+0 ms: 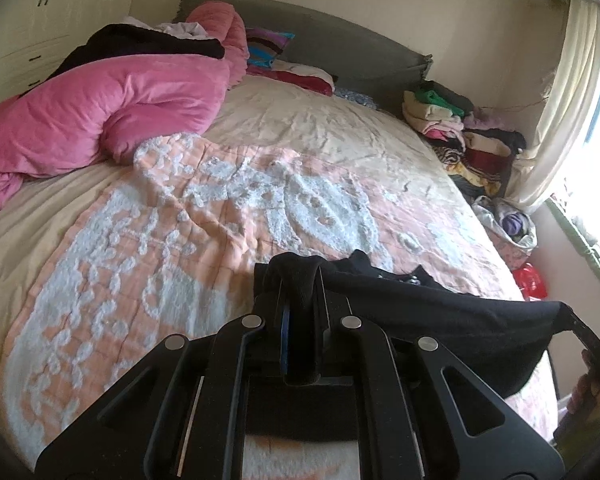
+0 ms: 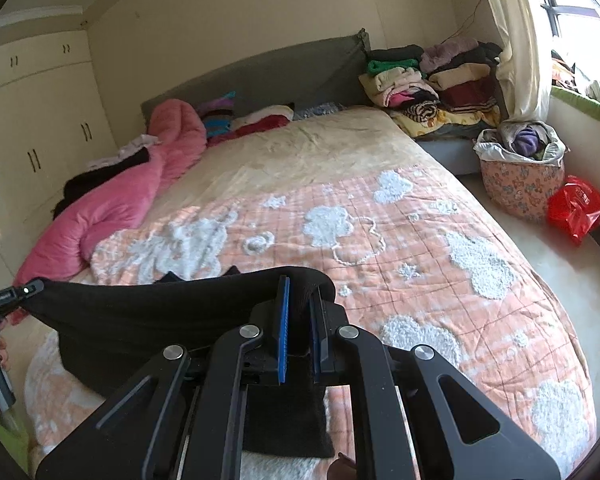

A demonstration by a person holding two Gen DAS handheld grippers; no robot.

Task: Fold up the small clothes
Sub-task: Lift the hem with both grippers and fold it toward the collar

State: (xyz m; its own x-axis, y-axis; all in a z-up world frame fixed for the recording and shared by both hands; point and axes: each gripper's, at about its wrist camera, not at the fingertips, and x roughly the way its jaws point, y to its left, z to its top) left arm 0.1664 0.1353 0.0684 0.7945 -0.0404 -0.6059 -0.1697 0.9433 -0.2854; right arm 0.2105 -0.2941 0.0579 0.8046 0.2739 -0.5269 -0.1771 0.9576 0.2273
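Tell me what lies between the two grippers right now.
Only the black garment spans from the left gripper to the right gripper, both shut on it, above the peach quilt. The right wrist view shows this best.

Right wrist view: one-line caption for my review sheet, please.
Right gripper shut on a black garment stretched to the left gripper, above a peach quilt on the bed.

The left claw (image 1: 300, 280) pinches a black garment (image 1: 440, 320) over the bedspread (image 1: 180, 240).
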